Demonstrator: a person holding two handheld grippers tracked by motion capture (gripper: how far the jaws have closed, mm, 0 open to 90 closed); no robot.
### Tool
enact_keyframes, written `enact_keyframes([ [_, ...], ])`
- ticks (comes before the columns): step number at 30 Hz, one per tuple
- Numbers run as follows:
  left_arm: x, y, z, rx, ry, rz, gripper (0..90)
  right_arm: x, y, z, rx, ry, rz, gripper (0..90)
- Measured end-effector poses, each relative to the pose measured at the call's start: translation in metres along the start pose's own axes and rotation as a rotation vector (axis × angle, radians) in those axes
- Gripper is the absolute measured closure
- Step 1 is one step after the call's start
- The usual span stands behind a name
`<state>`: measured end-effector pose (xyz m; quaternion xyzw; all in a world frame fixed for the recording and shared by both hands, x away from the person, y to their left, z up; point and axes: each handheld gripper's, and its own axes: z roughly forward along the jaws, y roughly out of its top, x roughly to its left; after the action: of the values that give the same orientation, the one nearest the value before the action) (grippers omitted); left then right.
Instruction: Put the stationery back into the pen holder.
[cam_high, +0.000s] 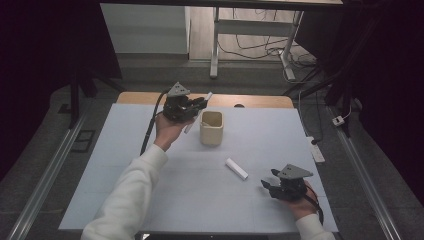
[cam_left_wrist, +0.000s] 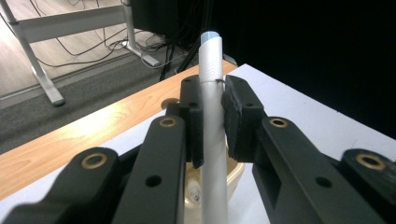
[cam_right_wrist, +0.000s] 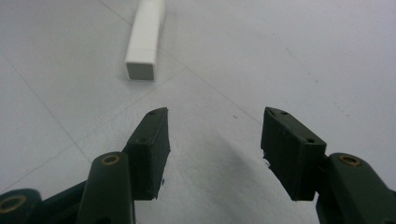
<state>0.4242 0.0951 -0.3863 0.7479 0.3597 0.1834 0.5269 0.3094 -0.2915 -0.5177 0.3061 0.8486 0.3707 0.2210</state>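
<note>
My left gripper (cam_high: 199, 103) is held up just left of a cream cup (cam_high: 211, 128), shut on a white pen (cam_high: 198, 113) that slants through its jaws. In the left gripper view the pen (cam_left_wrist: 211, 116), with a pale blue tip, runs up between the two pads, and the cup (cam_left_wrist: 236, 170) lies right below. A white rectangular stick (cam_high: 236, 168) lies on the white sheet in front of the cup. My right gripper (cam_high: 267, 181) rests low at the front right, open, nothing between its jaws. The stick (cam_right_wrist: 145, 39) lies ahead of the right gripper (cam_right_wrist: 215, 135) in its own view.
A white sheet (cam_high: 125, 165) covers a wooden table whose far edge (cam_high: 260, 101) shows. Beyond it stand a desk frame (cam_high: 215, 50) and cables on the floor. Metal rails (cam_high: 45, 185) run along both sides.
</note>
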Motion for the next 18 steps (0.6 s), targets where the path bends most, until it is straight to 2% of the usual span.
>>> enact_keyframes([
  [7,0.000,0.003,0.012,-0.004,0.007,0.011,77.6,-0.001,-0.001,-0.001,0.005,-0.005,-0.005,41.3],
  [12,0.004,0.005,0.019,-0.021,0.007,-0.011,77.6,-0.001,-0.001,0.000,0.005,-0.001,-0.002,41.3],
  [18,0.007,0.008,0.031,-0.023,0.024,-0.015,77.6,-0.001,-0.001,0.001,0.005,0.002,-0.002,41.3],
])
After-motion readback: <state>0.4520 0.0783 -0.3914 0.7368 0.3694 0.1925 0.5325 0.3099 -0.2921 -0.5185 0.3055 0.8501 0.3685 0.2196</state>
